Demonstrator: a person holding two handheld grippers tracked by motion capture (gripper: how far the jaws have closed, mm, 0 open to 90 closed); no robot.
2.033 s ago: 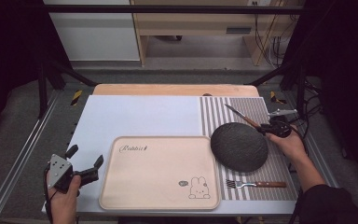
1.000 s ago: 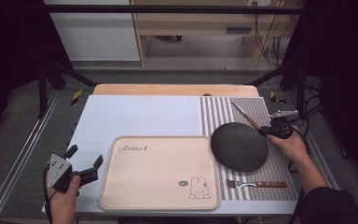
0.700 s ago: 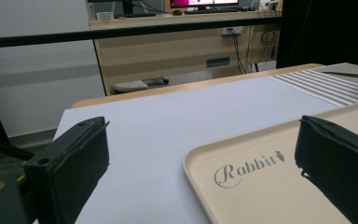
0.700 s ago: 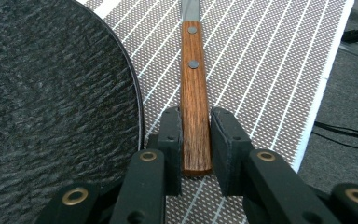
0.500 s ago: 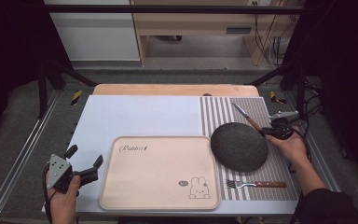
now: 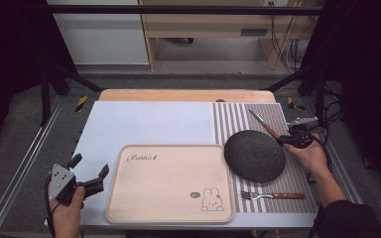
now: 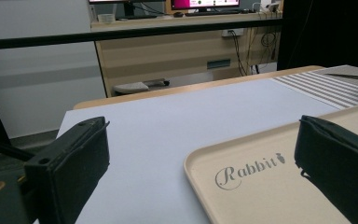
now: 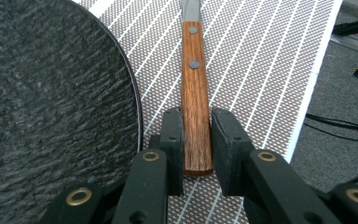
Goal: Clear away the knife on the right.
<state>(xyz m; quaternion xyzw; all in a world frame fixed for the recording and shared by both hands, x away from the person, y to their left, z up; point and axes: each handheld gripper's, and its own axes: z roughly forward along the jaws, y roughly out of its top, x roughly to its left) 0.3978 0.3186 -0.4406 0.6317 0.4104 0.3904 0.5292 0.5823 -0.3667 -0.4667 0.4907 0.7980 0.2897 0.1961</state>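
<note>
A knife (image 6: 264, 125) with a steel blade and a wooden handle (image 8: 195, 70) lies slanted on the striped mat (image 6: 238, 119), just right of the dark round plate (image 6: 254, 155). My right gripper (image 6: 284, 140) is shut on the near end of that handle, a pad on each side (image 8: 197, 116). The plate's rim (image 8: 137, 107) runs close along the left jaw. At the table's front left corner my left gripper (image 6: 90, 165) stands open and holds nothing. It points across the beige rabbit tray (image 6: 168, 183), whose near corner (image 7: 261, 186) lies between its jaws (image 7: 201, 123).
A fork (image 6: 273, 196) with a wooden handle lies on the striped mat in front of the plate. A white mat (image 6: 144, 124) covers the left and middle of the table behind the tray. Cables hang past the table's right edge (image 8: 335, 121).
My right gripper has carried the knife a little to the right along the plate's far edge. The left gripper has not moved.
</note>
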